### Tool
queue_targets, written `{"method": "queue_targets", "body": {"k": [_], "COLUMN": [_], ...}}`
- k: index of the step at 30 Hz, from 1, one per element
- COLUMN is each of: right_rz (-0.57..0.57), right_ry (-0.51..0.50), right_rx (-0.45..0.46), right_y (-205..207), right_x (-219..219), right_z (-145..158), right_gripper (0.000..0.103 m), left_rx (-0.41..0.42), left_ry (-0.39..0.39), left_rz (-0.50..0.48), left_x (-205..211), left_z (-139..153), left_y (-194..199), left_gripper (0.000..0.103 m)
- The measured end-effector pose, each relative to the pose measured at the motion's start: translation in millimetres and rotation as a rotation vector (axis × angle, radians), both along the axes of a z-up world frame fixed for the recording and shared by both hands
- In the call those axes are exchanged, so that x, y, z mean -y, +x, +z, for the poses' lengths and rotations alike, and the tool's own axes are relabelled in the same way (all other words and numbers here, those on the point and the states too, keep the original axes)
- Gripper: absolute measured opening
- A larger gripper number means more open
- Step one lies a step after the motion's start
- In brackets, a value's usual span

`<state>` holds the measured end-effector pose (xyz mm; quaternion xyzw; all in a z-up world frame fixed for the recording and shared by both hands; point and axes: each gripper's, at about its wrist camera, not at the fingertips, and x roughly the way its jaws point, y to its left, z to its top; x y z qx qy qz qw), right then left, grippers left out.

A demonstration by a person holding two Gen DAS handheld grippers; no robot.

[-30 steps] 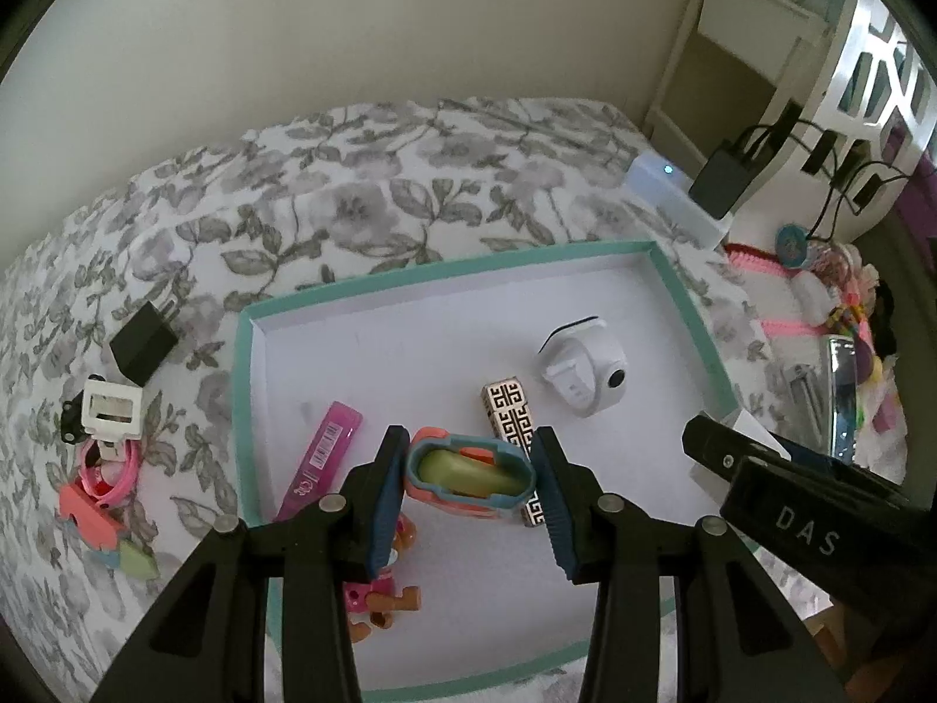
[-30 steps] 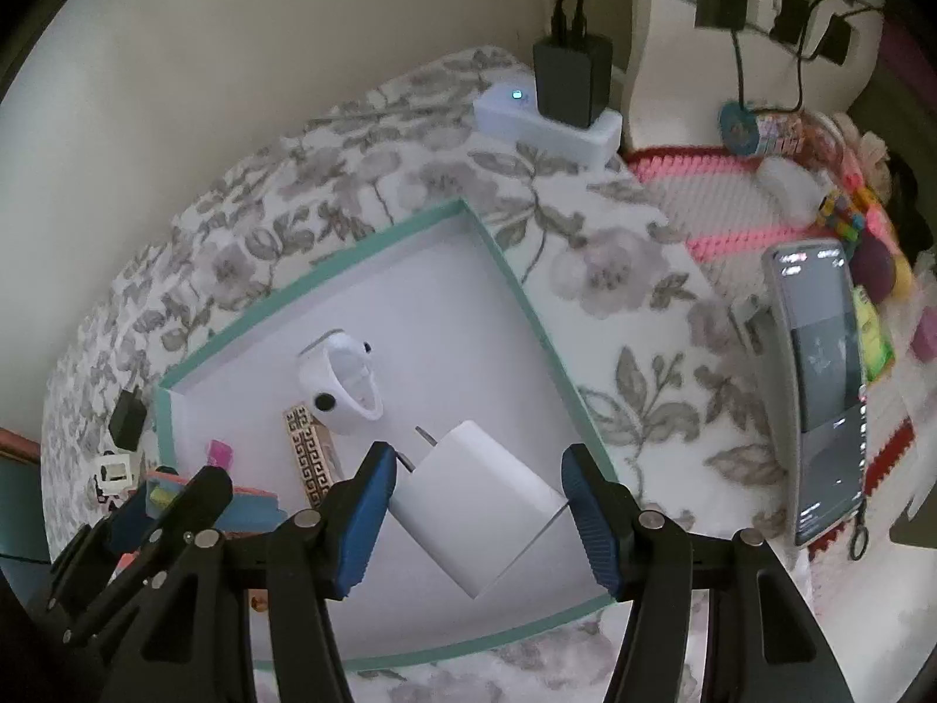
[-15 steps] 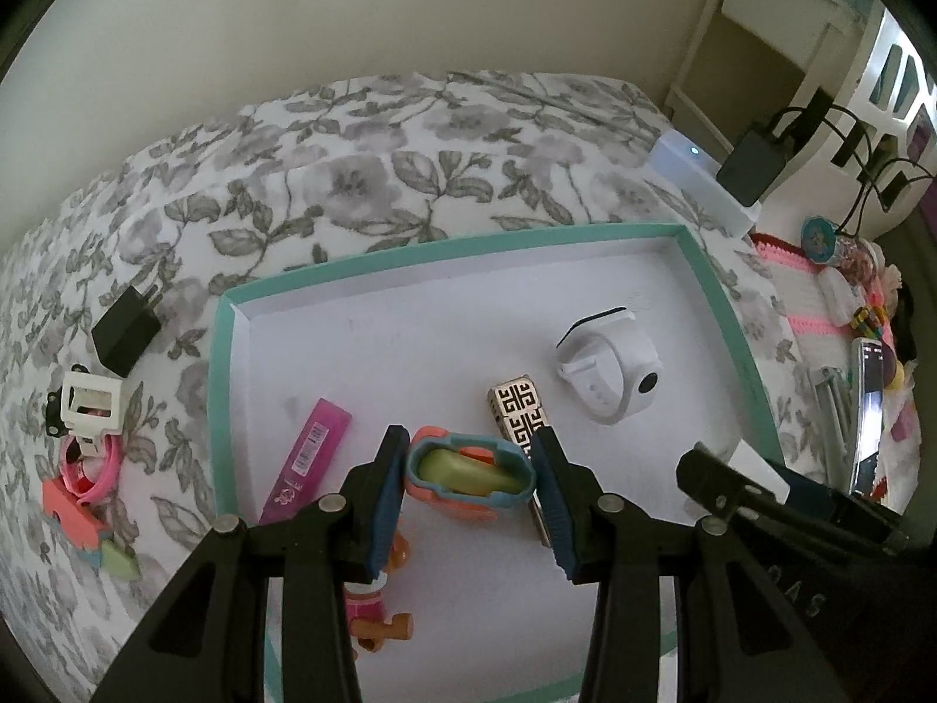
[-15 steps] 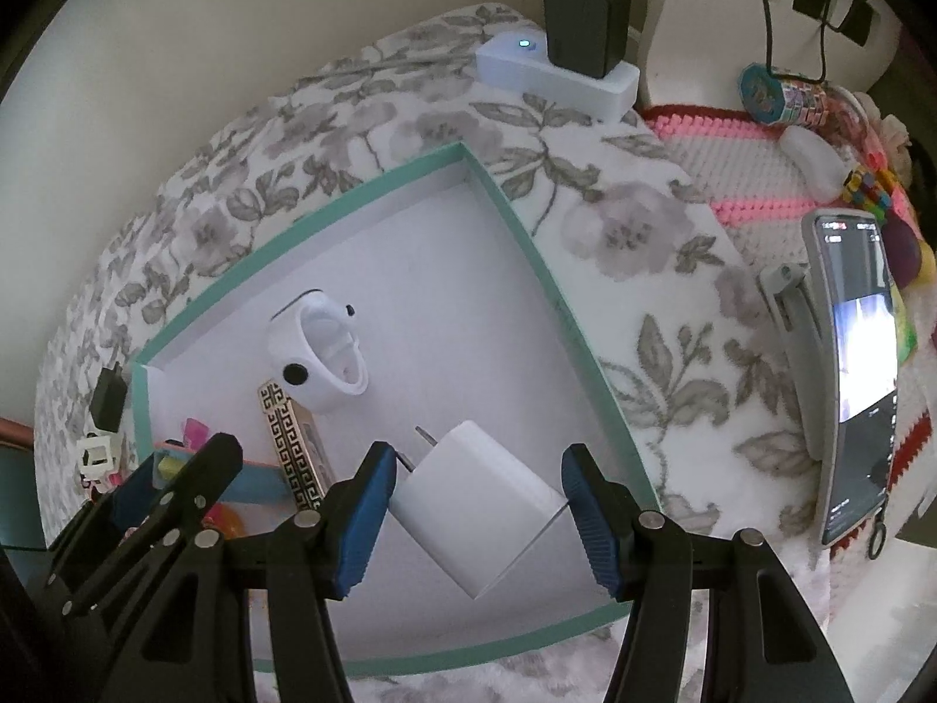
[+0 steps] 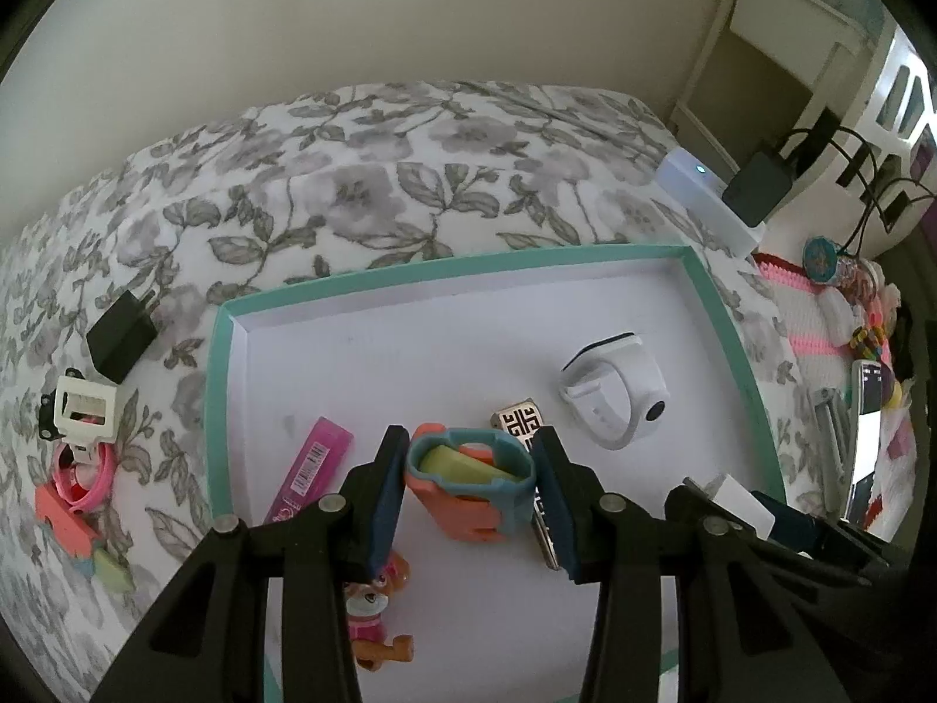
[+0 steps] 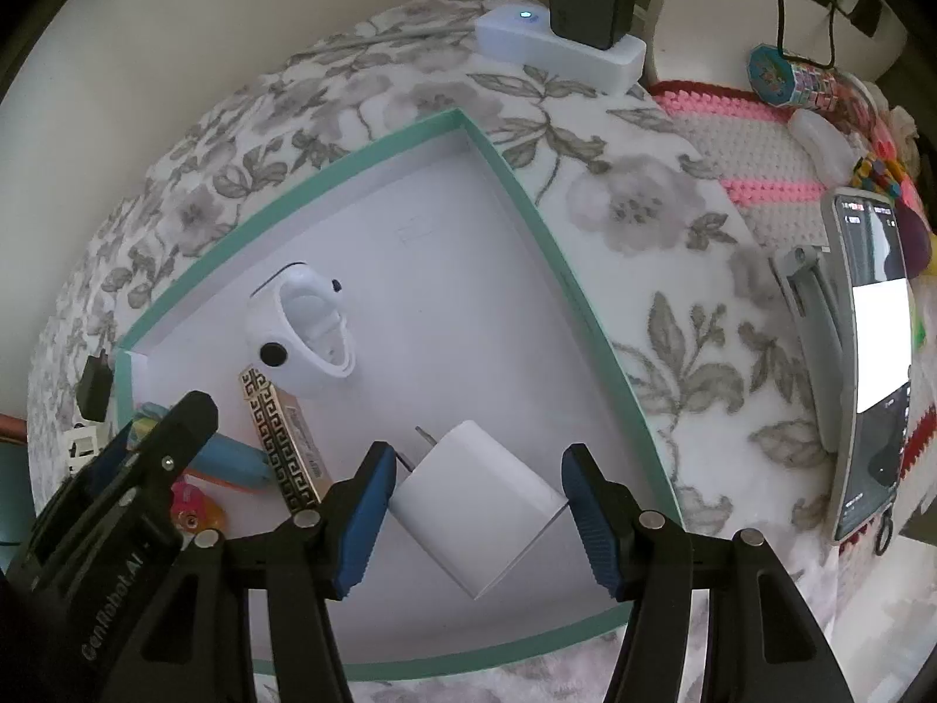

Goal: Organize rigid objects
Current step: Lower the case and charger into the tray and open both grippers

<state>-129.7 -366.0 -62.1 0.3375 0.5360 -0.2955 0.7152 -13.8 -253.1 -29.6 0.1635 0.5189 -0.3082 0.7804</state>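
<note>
My left gripper [image 5: 471, 492] is shut on an orange, blue and green toy piece [image 5: 468, 483], held over the teal-rimmed white tray [image 5: 214, 386]. My right gripper [image 6: 477, 518] is shut on a white wall charger [image 6: 477, 504] over the tray's near right part [image 6: 591, 316]. In the tray lie a white smartwatch [image 5: 615, 392], a black-and-gold patterned lighter [image 6: 281, 439], a pink ruler [image 5: 310, 468] and a small toy dog [image 5: 375, 621].
On the floral bedspread left of the tray lie a black charger [image 5: 120, 331], a white frame piece [image 5: 82, 410], a pink ring [image 5: 85, 477] and coloured blocks. A white power strip [image 6: 556, 47] and a phone [image 6: 872, 363] are to the right.
Both grippers have moved down and forward over the tray with their objects still held. The grip on each has not changed.
</note>
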Motion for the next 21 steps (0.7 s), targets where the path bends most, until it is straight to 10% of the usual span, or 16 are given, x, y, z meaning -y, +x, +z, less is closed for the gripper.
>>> {"method": "queue_targets", "body": {"k": [21], "right_rz": [0.001], "right_ry": [-0.14], "right_rx": [0.092], "right_y": [-3], "right_x": [1], "right_z": [58], "right_gripper": [0.065], "left_rx": [0.054], "left_ry": [-0.08], "left_rz": [0.089], "left_x": [-23], "left_z": [48], "left_y": [15], "left_gripper": [0.052]}}
